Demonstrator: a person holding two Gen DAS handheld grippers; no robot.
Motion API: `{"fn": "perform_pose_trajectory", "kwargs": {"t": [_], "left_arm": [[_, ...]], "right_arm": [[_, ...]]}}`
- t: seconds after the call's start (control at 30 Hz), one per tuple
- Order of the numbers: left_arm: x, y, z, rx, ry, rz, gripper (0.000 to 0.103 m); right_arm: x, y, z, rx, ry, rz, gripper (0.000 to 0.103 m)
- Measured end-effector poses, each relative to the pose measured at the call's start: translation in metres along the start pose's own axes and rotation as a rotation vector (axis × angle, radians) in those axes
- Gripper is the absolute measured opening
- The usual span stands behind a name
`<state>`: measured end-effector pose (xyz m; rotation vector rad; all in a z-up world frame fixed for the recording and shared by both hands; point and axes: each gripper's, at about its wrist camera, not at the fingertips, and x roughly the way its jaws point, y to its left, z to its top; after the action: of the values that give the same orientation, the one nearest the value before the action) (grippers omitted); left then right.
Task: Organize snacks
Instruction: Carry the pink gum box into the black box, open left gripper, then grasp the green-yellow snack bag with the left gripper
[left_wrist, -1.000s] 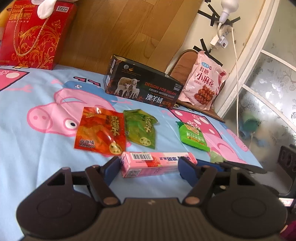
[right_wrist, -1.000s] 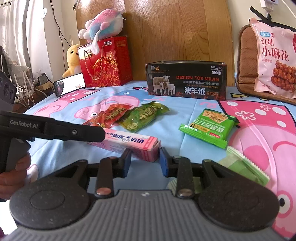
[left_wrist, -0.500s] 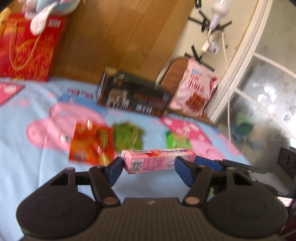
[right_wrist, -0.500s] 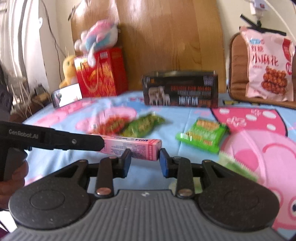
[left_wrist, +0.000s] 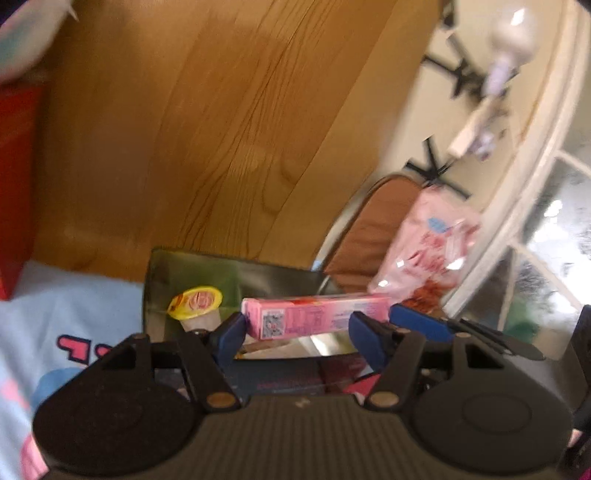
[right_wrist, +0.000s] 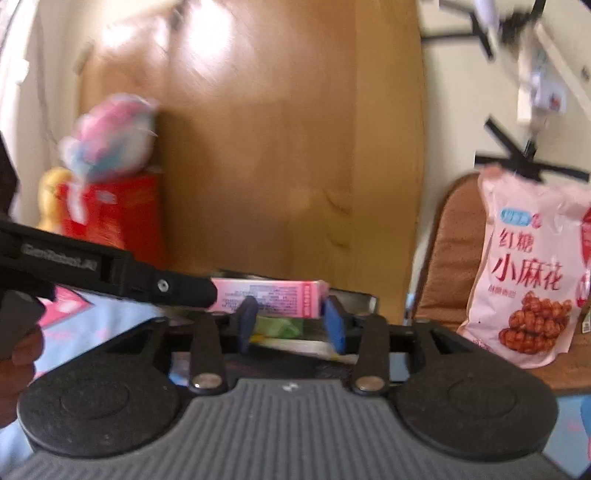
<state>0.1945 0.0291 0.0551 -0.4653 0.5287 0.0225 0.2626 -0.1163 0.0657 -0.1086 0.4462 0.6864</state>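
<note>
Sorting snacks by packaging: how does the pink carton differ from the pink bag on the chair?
The pink carton is a long, rigid box; the pink bag is a soft pouch. The carton hangs level above the black box; the bag leans upright on the brown chair. The carton carries small print, the bag large red characters and pictured brown twists. Both are pink.

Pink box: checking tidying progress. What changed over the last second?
The pink box rose off the sheet to above the open black box, held in the left gripper, whose jaws have just been closing. The right gripper came along, jaws just opening with the box's end between them. Pink bag stayed.
</note>
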Motion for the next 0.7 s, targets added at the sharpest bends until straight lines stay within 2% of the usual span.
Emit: {"fn": "perform_pose_trajectory", "kwargs": {"t": [0.07, 0.13, 0.17, 0.23, 0.3, 0.37, 0.5, 0.57, 0.6, 0.7], "left_arm": [[-0.005, 0.003, -0.004, -0.018, -0.005, -0.018, 0.059], [-0.032, 0.005, -0.012, -0.009, -0.059, -0.042, 0.059], [-0.049, 0.008, -0.018, -0.005, -0.078, -0.05, 0.063], [-0.076, 0.016, -0.032, -0.015, -0.093, -0.046, 0.065], [-0.099, 0.025, -0.05, -0.029, -0.087, 0.005, 0.065], [-0.116, 0.039, -0.068, -0.074, -0.064, 0.053, 0.065], [-0.144, 0.061, -0.102, -0.148, -0.049, 0.14, 0.065], [-0.152, 0.067, -0.116, -0.192, -0.042, 0.155, 0.063], [-0.157, 0.072, -0.123, -0.217, -0.033, 0.142, 0.063], [-0.155, 0.068, -0.138, -0.234, 0.003, 0.085, 0.063]], "right_arm": [[0.015, -0.015, -0.002, 0.042, 0.055, -0.04, 0.046], [0.0, -0.028, -0.01, 0.101, 0.039, -0.001, 0.047], [-0.013, -0.032, -0.015, 0.116, 0.024, 0.021, 0.046], [-0.037, -0.035, -0.03, 0.144, 0.024, 0.061, 0.047], [-0.046, -0.033, -0.042, 0.213, 0.086, 0.136, 0.047], [-0.044, -0.024, -0.054, 0.261, 0.162, 0.248, 0.047], [-0.035, 0.021, -0.067, 0.209, 0.271, 0.369, 0.047], [-0.033, 0.043, -0.066, 0.149, 0.286, 0.368, 0.047], [-0.03, 0.051, -0.065, 0.124, 0.287, 0.352, 0.05], [-0.005, 0.057, -0.068, 0.112, 0.296, 0.284, 0.069]]}}
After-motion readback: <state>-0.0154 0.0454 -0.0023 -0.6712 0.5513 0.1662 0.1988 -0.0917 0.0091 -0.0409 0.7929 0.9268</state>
